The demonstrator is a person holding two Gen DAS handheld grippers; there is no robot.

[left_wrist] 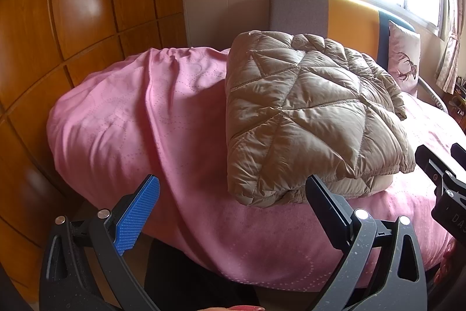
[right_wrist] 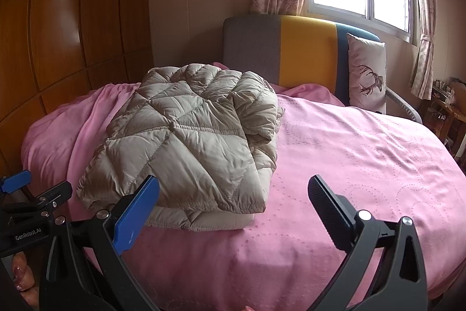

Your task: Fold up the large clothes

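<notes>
Both tongs wide, empty – left gripper [left_wrist: 233, 206] & right gripper [right_wrist: 233, 206] near folded puffy jacket [right_wrist: 186, 142] – could spring open, slide off pink bedspread [right_wrist: 349, 159] if nudged.

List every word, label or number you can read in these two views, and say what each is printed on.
"GenRobot.AI": white lettering on the black body of the left gripper, seen at the left edge of the right wrist view.
"DA...": partial lettering, cut off, on the right gripper at the right edge of the left wrist view.
Jacket, bedspread and deer pillow: no readable text.
</notes>
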